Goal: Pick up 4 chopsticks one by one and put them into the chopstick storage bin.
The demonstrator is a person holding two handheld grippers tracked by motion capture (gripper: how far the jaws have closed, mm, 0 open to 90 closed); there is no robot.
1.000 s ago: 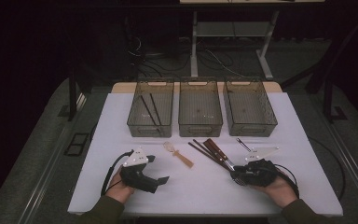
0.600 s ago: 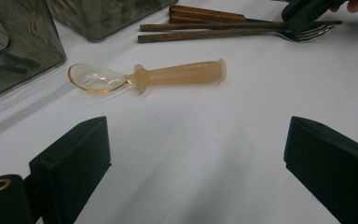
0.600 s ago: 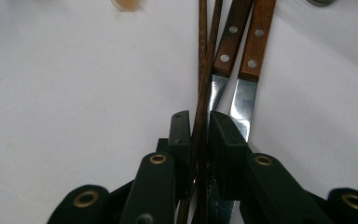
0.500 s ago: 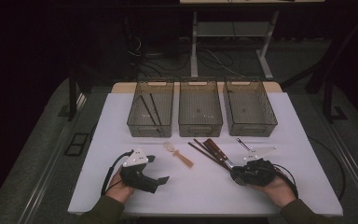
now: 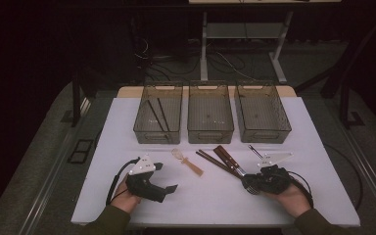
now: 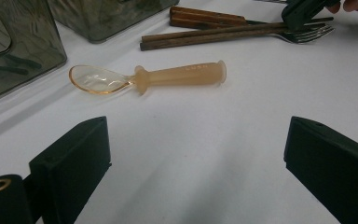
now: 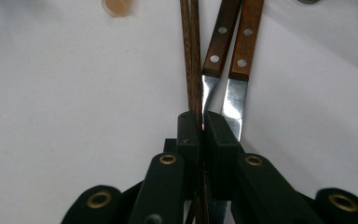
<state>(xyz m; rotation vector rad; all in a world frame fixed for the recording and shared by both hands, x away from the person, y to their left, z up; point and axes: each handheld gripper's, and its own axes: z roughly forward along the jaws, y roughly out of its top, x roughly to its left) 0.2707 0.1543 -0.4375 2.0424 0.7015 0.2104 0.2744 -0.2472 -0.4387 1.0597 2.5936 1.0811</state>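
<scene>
My right gripper (image 7: 201, 128) has just been closing and now pinches the brown chopsticks (image 7: 192, 51) at their near end; their long axis runs straight ahead from it, beside two wooden-handled utensils (image 7: 235, 42). My left gripper (image 5: 169, 187) rests open, farther away.

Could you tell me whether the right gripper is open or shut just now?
Shut: the right gripper jaws have just been closing and now pinch the chopsticks.

Ahead of your left gripper (image 6: 196, 158), bare white table (image 5: 215, 200) gives you open passage up to the orange spoon (image 6: 149, 77). Beyond it the chopsticks (image 5: 214, 160), the wooden-handled cutlery (image 7: 233, 42) and three bins (image 5: 210, 112) block the way.
</scene>
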